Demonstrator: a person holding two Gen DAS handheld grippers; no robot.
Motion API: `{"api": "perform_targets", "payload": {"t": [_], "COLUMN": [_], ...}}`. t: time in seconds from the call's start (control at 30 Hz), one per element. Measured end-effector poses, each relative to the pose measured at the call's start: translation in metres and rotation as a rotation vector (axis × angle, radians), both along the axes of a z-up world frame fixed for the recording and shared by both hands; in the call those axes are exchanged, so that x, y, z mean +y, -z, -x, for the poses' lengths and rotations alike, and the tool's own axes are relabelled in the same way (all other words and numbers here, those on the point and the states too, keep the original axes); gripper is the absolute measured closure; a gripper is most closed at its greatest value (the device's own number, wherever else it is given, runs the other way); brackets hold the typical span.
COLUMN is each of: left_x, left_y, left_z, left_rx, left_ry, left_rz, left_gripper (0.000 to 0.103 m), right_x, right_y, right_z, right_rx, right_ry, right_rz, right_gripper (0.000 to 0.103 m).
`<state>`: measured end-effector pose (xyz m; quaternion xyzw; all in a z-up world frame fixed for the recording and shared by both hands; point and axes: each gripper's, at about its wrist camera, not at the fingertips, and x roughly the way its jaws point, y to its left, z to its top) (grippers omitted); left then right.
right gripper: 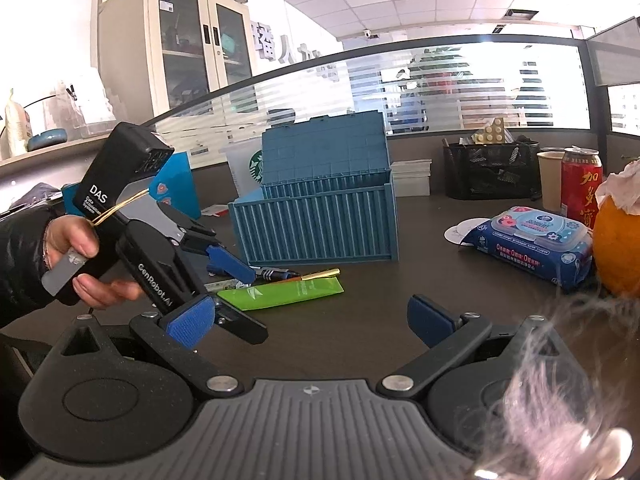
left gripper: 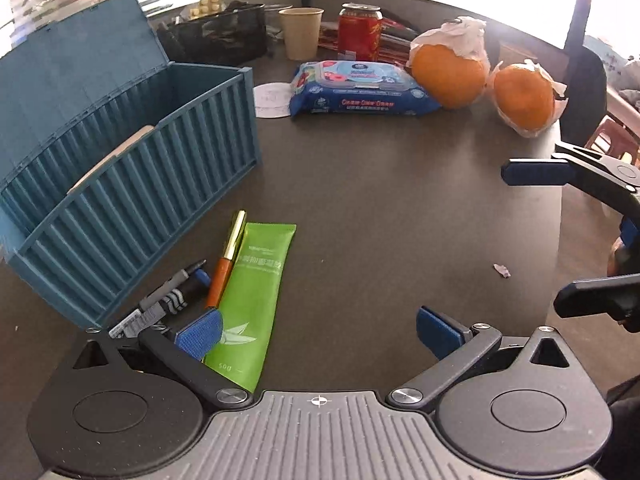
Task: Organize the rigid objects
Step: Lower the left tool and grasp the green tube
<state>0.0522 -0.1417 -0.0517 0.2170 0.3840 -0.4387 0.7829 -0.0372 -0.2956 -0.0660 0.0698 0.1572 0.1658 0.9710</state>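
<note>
On the dark table [left gripper: 380, 208], the biggest thing is the blue ribbed container box [left gripper: 132, 184], and its lid stands open behind it. Behind the box, further back, are a black mesh basket [left gripper: 224, 36], a paper cup [left gripper: 300, 32] and a red can [left gripper: 360, 32]. Far to the right of the box lie a blue pack of wet wipes [left gripper: 356, 88] and two oranges [left gripper: 448, 72] half wrapped in white paper.

Just in front of the box, near its front right corner, lies the green tube [left gripper: 252, 296] flat on the table. Between the tube and the box wall lies an orange pen with a gold cap [left gripper: 228, 256], touching the tube's edge, and closer to the box a black marker [left gripper: 176, 284].

Above these small things hangs the left gripper [left gripper: 316, 332], its two blue pads spread wide with nothing between them; the left pad is over the lower part of the tube. Well to the right of the box, the right gripper [right gripper: 300, 320] is also spread wide and holds nothing.
</note>
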Motion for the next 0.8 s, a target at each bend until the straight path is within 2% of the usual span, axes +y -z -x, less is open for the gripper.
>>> {"api": "perform_targets", "payload": {"t": [0.27,0.43,0.7,0.8], "left_x": [-0.006,-0.007,-0.013,-0.014], "left_y": [0.009,0.011,0.019,0.021], "left_z": [-0.003,-0.013,-0.003,-0.006], "left_rx": [-0.028,-0.009,0.046,0.012], "left_ry": [-0.012,-0.040,0.001,-0.051], "left_rz": [-0.033,-0.020,-0.040,-0.050], "left_gripper": [0.000,0.000,0.000,0.000], "right_x": [-0.002,-0.002,-0.001,-0.001], "right_y": [0.003,0.003,0.003,0.004], "right_z": [0.001,0.002,0.003,0.001], "right_rx": [0.007,0.009,0.008,0.013], "right_ry": [-0.001,-0.003,-0.002,-0.002], "right_rz": [-0.007,-0.011,-0.010,-0.013], "right_gripper": [0.000,0.000,0.000,0.000]}}
